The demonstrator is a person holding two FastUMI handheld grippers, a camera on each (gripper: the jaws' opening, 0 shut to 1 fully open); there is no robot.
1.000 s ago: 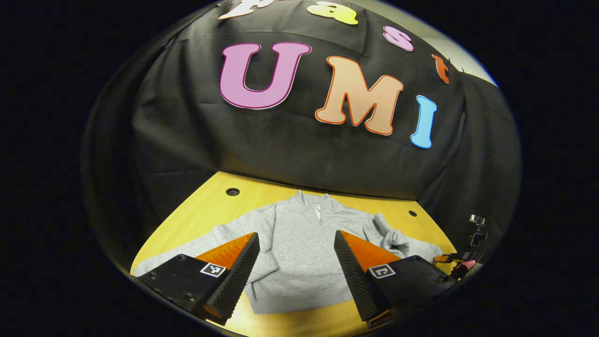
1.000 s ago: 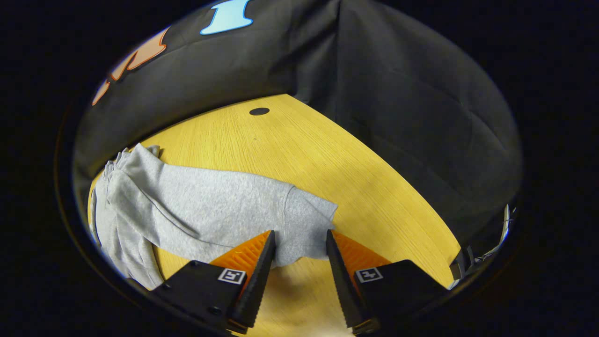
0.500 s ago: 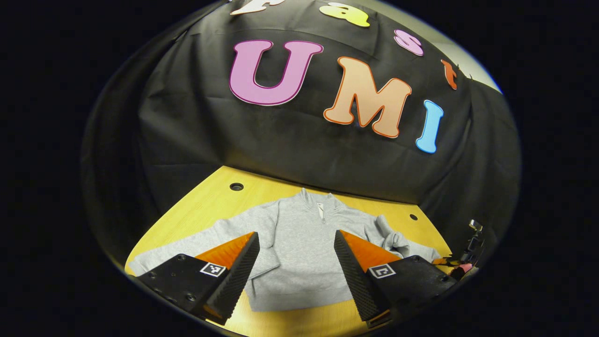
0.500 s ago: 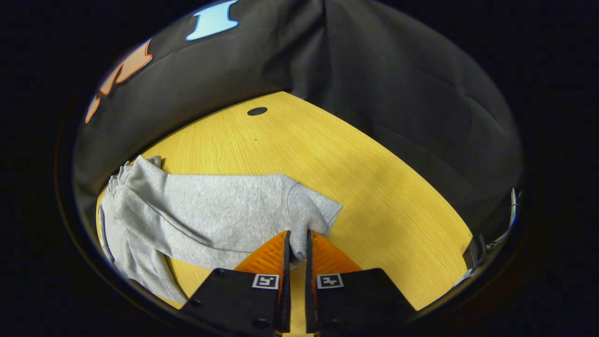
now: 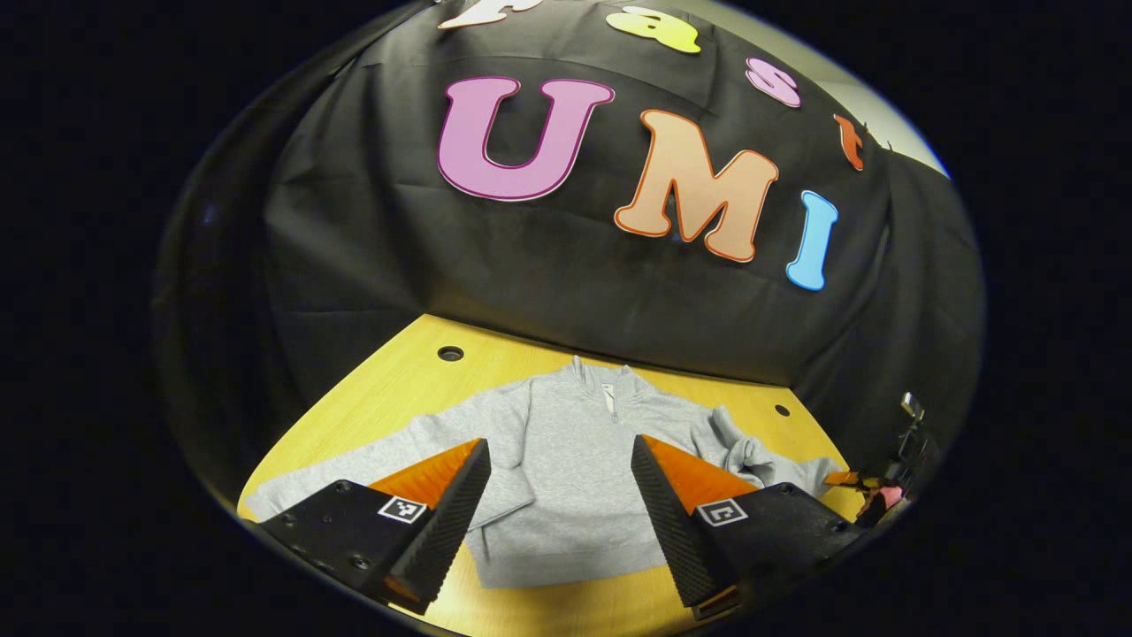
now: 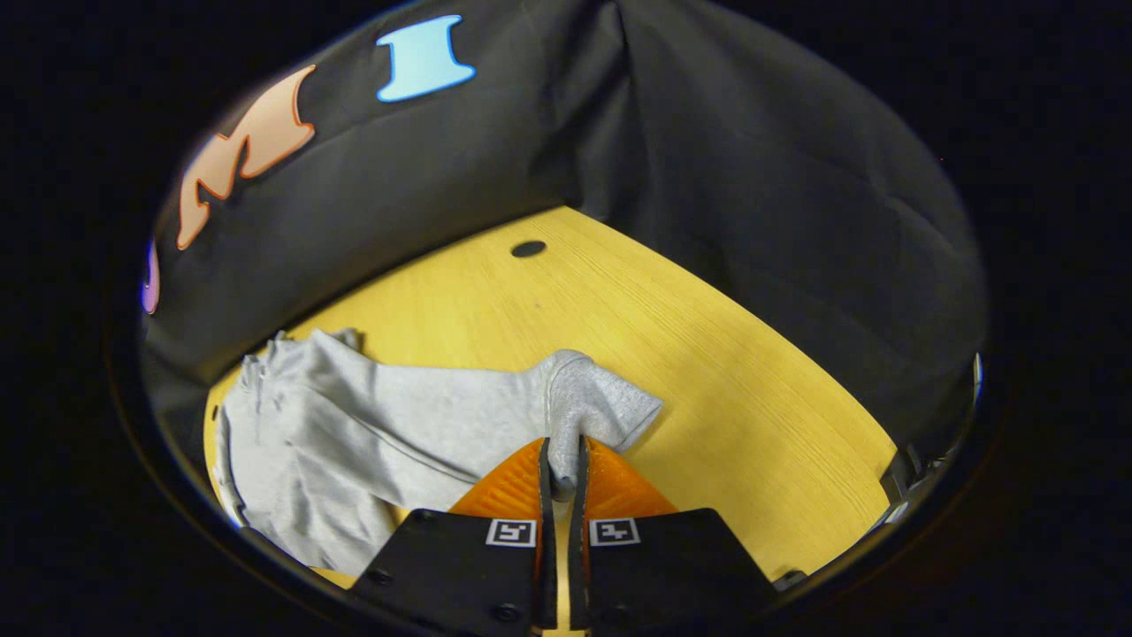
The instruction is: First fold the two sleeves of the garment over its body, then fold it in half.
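Observation:
A grey zip-neck sweatshirt (image 5: 575,460) lies flat on the yellow wooden table (image 5: 389,389), collar toward the wall. In the left gripper view its one sleeve (image 5: 354,464) stretches out to the left and the other sleeve (image 5: 752,456) lies bunched at the right. My left gripper (image 5: 560,504) hovers open above the sweatshirt's lower body, nothing between its fingers. In the right gripper view my right gripper (image 6: 562,473) is shut on the cuff (image 6: 588,411) of the sleeve (image 6: 398,429), and the cuff is raised a little off the table (image 6: 707,372).
The black cloth wall rises right behind the table. Round cable holes (image 5: 450,353) (image 6: 528,249) sit near the back edge. At the far right of the left gripper view the other gripper's body (image 5: 875,487) shows. Bare table lies to the right of the cuff.
My right gripper closed on the sleeve cuff and has lifted it slightly, bunching the sleeve. The left gripper has barely moved and stays open.

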